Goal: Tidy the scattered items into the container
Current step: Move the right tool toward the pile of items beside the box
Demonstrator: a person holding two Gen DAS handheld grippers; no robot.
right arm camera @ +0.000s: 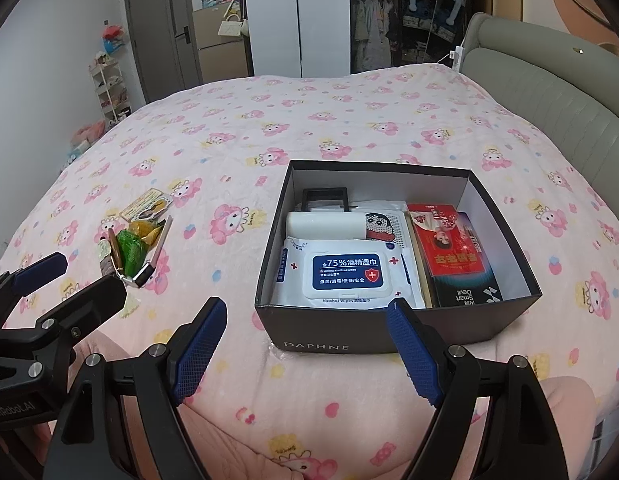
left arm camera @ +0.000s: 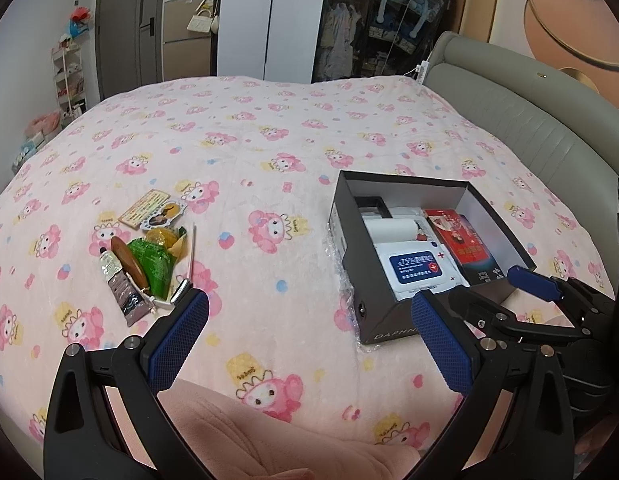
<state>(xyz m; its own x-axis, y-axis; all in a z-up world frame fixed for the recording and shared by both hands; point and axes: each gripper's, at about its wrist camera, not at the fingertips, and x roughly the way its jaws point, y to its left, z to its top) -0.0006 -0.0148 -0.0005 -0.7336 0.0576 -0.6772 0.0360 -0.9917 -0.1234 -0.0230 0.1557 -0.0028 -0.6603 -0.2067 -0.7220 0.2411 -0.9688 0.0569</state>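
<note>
Left gripper (left arm camera: 309, 340) and right gripper (right arm camera: 305, 344): fingers spread wide, nothing held. Box (right arm camera: 389, 332) on bed (left arm camera: 269, 152), holding wipes pack (right arm camera: 345, 276). Scattered items (left arm camera: 145, 264) piled left of box, well apart.

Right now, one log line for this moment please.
left gripper: open, empty | right gripper: open, empty | box: wipes inside | pile: on bed, outside box

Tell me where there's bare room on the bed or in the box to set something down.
Bare blanket lies between the pile and the box, and beyond both. In the box, only a strip along the right wall by the red pack shows floor; the wipes side is crowded.
</note>
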